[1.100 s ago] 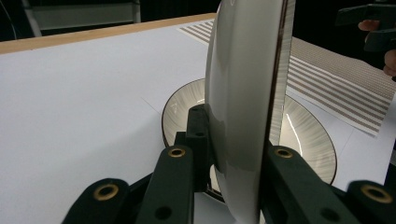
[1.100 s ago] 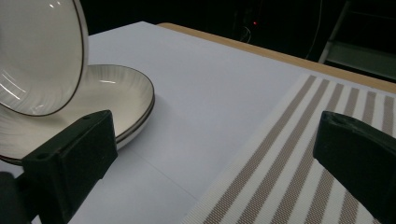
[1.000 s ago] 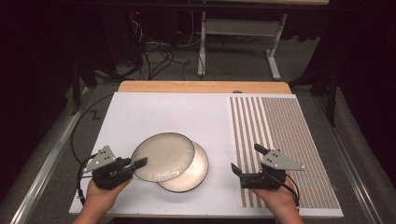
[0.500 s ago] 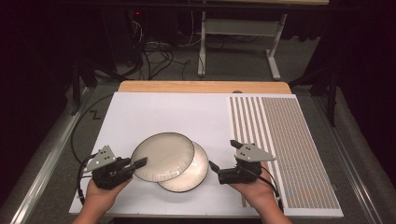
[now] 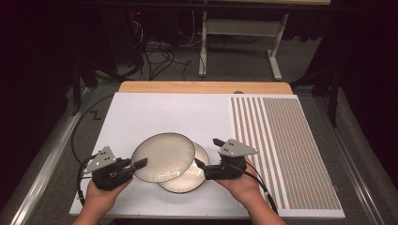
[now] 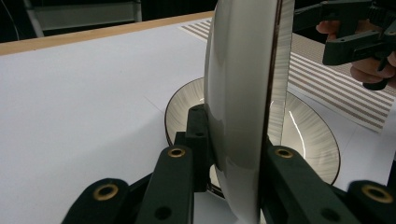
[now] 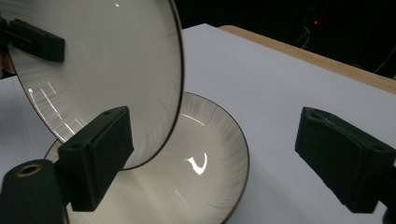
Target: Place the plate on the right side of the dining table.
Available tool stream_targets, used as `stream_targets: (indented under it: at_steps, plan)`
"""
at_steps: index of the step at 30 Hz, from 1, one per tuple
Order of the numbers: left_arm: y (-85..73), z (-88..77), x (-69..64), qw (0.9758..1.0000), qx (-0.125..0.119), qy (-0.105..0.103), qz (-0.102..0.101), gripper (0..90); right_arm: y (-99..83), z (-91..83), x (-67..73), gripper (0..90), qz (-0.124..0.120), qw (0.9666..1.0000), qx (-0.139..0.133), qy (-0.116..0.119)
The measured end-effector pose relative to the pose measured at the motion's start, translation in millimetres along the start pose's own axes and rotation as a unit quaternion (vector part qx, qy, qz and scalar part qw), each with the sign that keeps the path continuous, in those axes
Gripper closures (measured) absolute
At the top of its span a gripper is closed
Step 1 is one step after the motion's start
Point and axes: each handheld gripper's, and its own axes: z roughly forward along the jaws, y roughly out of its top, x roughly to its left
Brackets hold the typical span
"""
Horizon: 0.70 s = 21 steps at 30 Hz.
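Two pale plates with dark rims sit near the front of the white mat (image 5: 155,112). The upper plate (image 5: 163,157) is tilted up, with my left gripper (image 5: 141,163) shut on its left rim; in the left gripper view that rim (image 6: 238,116) stands edge-on between the jaws. The lower plate (image 5: 190,180) lies flat on the mat, partly under the upper one. My right gripper (image 5: 208,152) is at the plates' right side. Its jaws have just been closing a little but stand wide apart, touching nothing. In the right gripper view (image 7: 219,158) the lower plate's edge (image 7: 196,172) lies between them.
A striped sheet (image 5: 286,150) covers the right part of the table. A wooden edge (image 5: 202,87) runs along the back. Beyond it are floor cables (image 5: 155,51) and a metal stand (image 5: 239,28). Bare white mat stretches behind the plates.
My right gripper has moved left from over the striped sheet to the plates' right edge. The left gripper and its plate have stayed put.
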Motion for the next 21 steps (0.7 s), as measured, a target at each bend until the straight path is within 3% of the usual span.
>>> stream_targets:
  at_steps: [14,17,21]
  plan:
    - [-0.3,0.5,0.2,1.0,0.0,0.004,0.004,78.4,15.9,29.4,15.1,21.6,0.003,0.9992,0.004,0.04]
    - [-0.6,0.2,0.1,1.0,0.0,0.004,0.004,78.4,14.5,31.6,15.2,24.3,0.01,0.9989,0.001,0.045]
    - [-0.6,-0.1,-0.3,1.0,-0.002,0.003,0.006,78.5,8.5,35.7,15.9,27.6,0.015,0.9984,0.016,0.053]
